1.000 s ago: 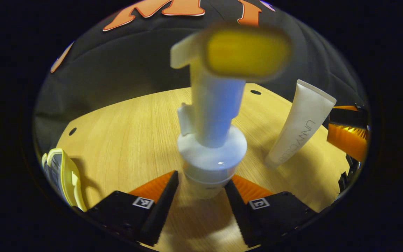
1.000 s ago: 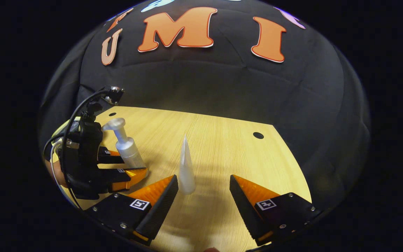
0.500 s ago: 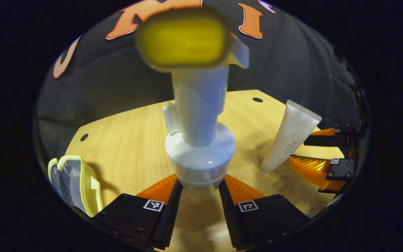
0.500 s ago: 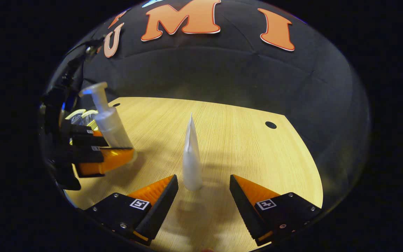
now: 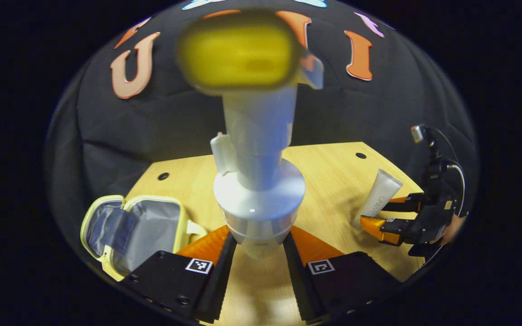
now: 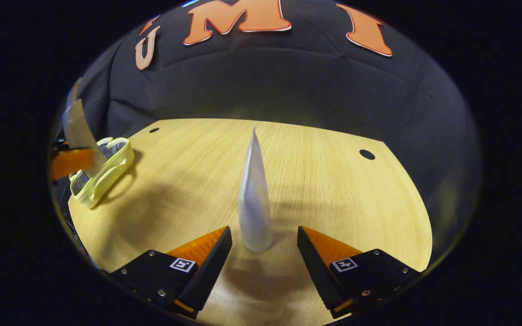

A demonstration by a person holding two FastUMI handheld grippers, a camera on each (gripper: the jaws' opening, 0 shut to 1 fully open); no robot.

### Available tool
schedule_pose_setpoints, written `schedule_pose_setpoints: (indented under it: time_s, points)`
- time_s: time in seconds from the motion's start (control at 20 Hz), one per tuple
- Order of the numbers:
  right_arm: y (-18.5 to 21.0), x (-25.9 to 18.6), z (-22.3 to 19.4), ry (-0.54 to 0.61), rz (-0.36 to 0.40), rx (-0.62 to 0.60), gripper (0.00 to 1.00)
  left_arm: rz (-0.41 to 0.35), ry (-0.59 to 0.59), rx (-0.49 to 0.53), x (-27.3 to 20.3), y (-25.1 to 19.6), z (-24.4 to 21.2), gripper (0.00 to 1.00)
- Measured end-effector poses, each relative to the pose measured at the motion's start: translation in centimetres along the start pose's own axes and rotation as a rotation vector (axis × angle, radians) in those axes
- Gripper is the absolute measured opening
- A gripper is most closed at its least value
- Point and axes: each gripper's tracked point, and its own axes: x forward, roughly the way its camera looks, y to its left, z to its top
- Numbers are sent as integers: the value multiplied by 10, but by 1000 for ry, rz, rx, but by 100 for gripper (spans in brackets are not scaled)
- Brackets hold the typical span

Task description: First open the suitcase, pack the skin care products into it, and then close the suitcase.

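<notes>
Now, quick status for you:

Left gripper (image 5: pixel 255 246): pinching the pump bottle (image 5: pixel 257 190) low on its body, both fingers pressing its sides. Bottle upright, pump head close to the lens and blurred.

What changed: a sec ago the bottle stood on the table (image 5: pixel 333 181) between your fingers w/ a gap; half a sec ago you closed on it; now it looks lifted and swung toward the pouch. Pouch shows far more of its inside than before.

Suitcase: really a small yellow-trimmed toiletry pouch (image 5: pixel 134 226), already unzipped, grey lining showing, lying on the table at your lower left in the left gripper view. In the right gripper view it sits at far left (image 6: pixel 102 174), w/ the bottle hanging above it.

Right gripper (image 6: pixel 264 251): fingers spread, one each side of the white tube (image 6: pixel 255 203), not touching it. Tube stands upright on its cap, seen edge-on here; left gripper view shows it at right (image 5: pixel 381 197) w/ the right gripper around it.

Meaning: opening step done. Bottle is prob. next in; tube grab not yet made. Neither product is packed, closing remains.

Watch: bottle is tall, pouch shallow, so lay it down rather than stand it.
</notes>
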Motion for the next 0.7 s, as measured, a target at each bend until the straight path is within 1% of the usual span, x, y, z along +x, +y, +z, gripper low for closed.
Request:
schedule_pose_setpoints:
  time_s: [0.1,0.15,0.2,0.25,0.3,0.35,0.45,0.5,0.55,0.6,0.7]
  points:
    - [-2,9,-4,22,1,18,89,66,-4,-21,-25,24,-1,61]
    - [0,12,-4,20,10,29,85,100,-1,-28,-38,37,-2,61]
    - [2,12,-3,22,16,38,82,130,3,-38,-49,51,-5,61]
    - [5,14,-3,22,21,43,76,157,10,-46,-59,64,-8,61]
    - [8,15,-2,21,26,46,73,184,15,-58,-68,73,-11,61]
    - [10,15,-2,20,24,44,65,203,18,-71,-77,81,-13,61]
    - [13,15,-1,19,23,42,53,238,25,-96,-89,97,-20,61]
    - [16,15,-1,27,33,54,53,253,29,-105,-93,105,-22,61]
    - [20,11,-1,34,42,62,48,264,25,-112,-97,112,-22,61]
    - [21,9,2,22,35,55,51,272,21,-116,-99,118,-22,61]
    - [23,0,9,-2,31,21,51,286,5,-114,-102,137,-19,61]
